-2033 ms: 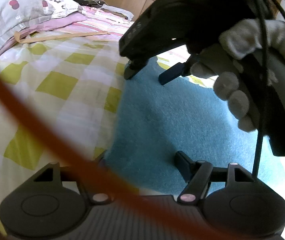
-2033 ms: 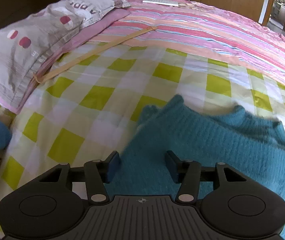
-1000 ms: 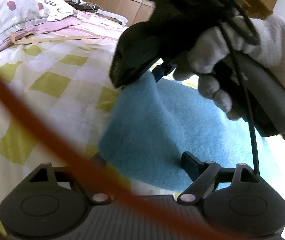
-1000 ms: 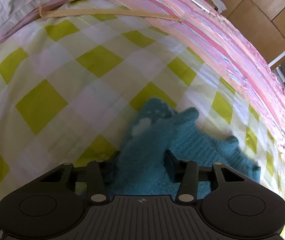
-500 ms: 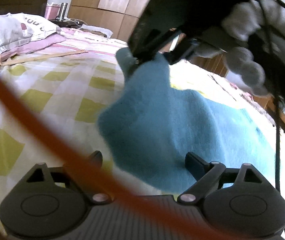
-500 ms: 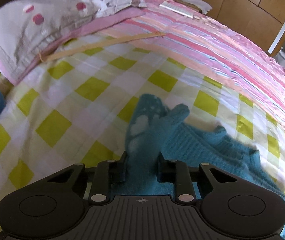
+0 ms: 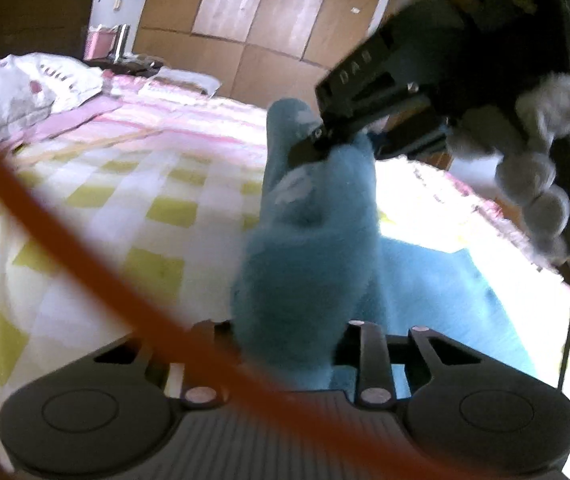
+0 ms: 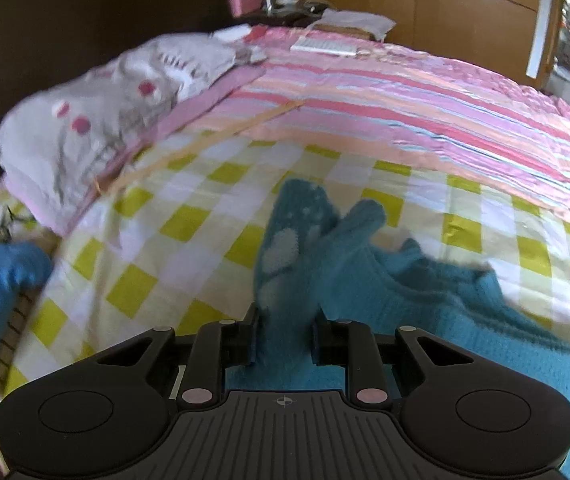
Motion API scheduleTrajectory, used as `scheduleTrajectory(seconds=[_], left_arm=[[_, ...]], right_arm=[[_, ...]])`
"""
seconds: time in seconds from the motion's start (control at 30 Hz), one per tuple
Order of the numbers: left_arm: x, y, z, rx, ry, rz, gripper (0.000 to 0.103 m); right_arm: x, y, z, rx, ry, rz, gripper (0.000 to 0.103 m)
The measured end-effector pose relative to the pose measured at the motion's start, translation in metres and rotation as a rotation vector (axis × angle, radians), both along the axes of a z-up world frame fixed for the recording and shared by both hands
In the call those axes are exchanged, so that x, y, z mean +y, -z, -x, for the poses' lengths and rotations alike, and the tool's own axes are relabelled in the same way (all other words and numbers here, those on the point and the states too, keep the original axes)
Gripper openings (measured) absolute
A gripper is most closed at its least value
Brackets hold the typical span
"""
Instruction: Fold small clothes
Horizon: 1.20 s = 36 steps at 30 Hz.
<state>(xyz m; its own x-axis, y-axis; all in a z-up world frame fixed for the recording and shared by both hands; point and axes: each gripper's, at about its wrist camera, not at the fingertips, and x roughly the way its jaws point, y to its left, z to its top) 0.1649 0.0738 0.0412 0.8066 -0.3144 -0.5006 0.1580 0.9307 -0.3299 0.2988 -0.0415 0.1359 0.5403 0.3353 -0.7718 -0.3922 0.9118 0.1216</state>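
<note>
Sweater (image 8: pixel 405 300) bunched in clamped right gripper (image 8: pixel 284 340); left gripper (image 7: pixel 285 344) closing around it.

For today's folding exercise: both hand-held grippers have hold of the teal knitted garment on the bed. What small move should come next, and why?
Probably carry the raised edge of the teal knitted garment across its flat part: the right hand-held gripper pinches it, and the left hand-held gripper is closing on it.

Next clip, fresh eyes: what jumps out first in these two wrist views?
The fuzzy teal garment dominates both views, bunched and lifted off the yellow-checked sheet. The right gripper pinches one fold, while the left gripper is closing with teal fabric between its fingers. In the left wrist view a blurred orange cord slashes across the lens, and a white-gloved hand holds the other gripper at upper right.
</note>
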Motion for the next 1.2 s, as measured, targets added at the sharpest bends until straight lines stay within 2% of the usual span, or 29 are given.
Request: scheduleTrajectory(seconds=[0.27,0.57,0.7,0.9,1.2], left_arm=[[-0.056,-0.050,0.008,-0.086,0.114,-0.012,0.035],[-0.137,-0.070,0.006,-0.123,0.231,-0.079,0.035],[-0.172,-0.062,0.006,-0.120,0.277,-0.126,0.035],[-0.219,-0.036,0.007,-0.105,0.332,-0.241,0.035],[-0.263,-0.013,0.005,-0.083,0.379,-0.325,0.036]], right_arm=[[-0.078,-0.038,0.011,-0.051,0.078,-0.168,0.021],[-0.180,-0.049,0.027,-0.094,0.196,-0.294,0.021],[-0.222,-0.034,0.034,-0.089,0.252,-0.341,0.021],[-0.281,0.012,0.040,-0.035,0.349,-0.426,0.021],[-0.333,0.063,0.044,0.005,0.424,-0.502,0.021]])
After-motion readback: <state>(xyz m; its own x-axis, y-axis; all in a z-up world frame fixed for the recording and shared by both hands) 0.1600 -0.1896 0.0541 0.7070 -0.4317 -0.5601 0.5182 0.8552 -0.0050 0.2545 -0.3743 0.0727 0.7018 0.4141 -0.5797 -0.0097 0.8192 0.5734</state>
